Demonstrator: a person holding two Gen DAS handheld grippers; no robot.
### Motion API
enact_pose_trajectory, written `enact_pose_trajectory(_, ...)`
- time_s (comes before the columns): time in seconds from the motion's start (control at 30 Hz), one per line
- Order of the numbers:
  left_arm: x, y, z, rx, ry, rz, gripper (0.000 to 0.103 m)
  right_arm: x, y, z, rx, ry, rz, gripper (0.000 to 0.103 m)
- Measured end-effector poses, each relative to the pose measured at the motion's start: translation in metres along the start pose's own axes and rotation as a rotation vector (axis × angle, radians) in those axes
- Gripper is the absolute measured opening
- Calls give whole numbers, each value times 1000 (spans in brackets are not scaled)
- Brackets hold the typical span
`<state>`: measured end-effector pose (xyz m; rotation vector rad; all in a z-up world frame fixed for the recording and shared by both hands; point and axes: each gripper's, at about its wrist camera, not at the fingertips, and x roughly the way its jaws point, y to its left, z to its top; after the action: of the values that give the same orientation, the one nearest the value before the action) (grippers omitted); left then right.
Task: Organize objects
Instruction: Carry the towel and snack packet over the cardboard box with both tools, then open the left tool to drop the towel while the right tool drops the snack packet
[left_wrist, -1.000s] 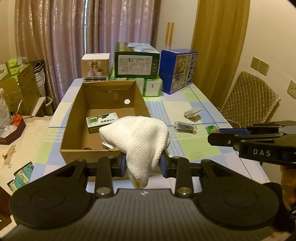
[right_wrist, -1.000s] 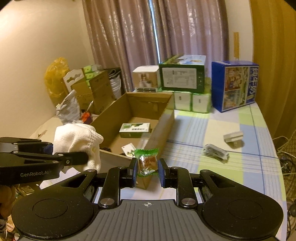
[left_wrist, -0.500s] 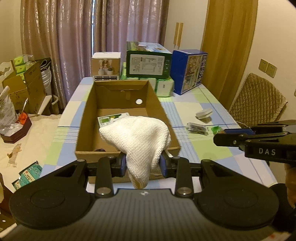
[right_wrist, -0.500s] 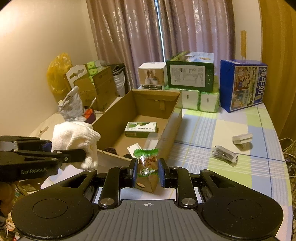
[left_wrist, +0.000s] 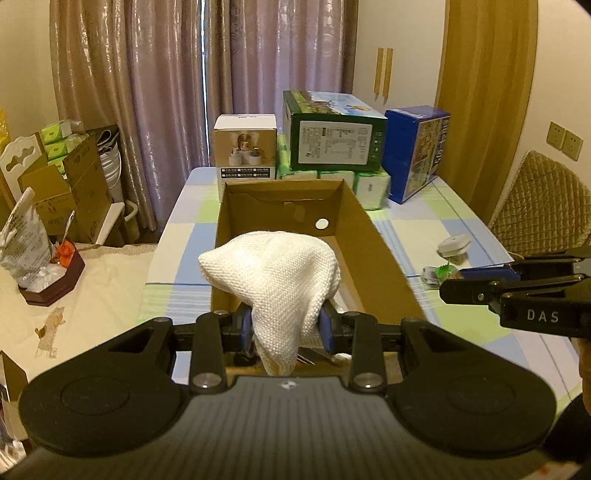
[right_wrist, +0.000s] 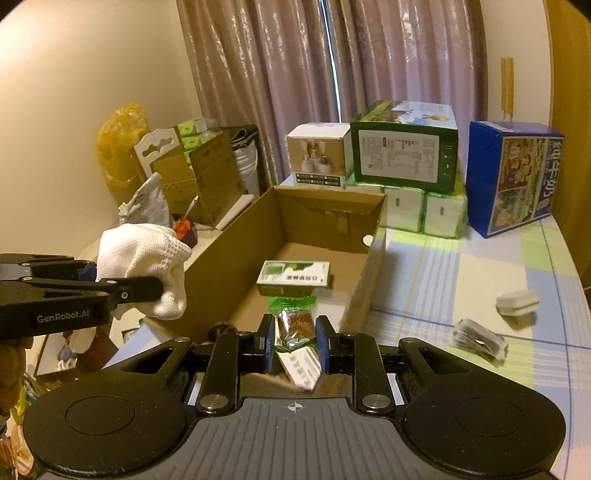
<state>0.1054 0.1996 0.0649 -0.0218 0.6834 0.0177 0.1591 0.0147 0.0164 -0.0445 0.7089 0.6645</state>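
The left gripper (left_wrist: 286, 325) is closed around a white knitted cloth (left_wrist: 275, 280), which bulges above the jaws and droops below them; it hangs just ahead of the near end of the open cardboard box (left_wrist: 373, 254). The cloth looks light, soft and shapeless, so a pinch through a bunched fold, as here, seems the surest hold, though loose ends may snag on the box wall. The right gripper (right_wrist: 295, 341) is clamped on a small green-topped snack packet (right_wrist: 294, 321), over the box's near end. Its film is probably thin, crinkly and slippery, and the contents may crush, so a light squeeze across the middle suits it. In front of that gripper, on the box floor, lies a green-and-white carton (right_wrist: 293, 275) with print too small to read. The left tool's side reads "GenRobot.AI", the right tool's "DAS". Off to the right on the table (right_wrist: 480, 266) lie a dark wrapped bundle (right_wrist: 479, 341) and a small white case (right_wrist: 517, 302).
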Motion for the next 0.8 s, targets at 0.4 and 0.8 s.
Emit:
enact_pose_trajectory(0.4,64,7,10,25,46,-13,37,48,-12,17,38,19,1,20)
enact_pose_trajectory(0.8,76,17,2,-7,49,11,50,57,-21,12,59,33,-2,20)
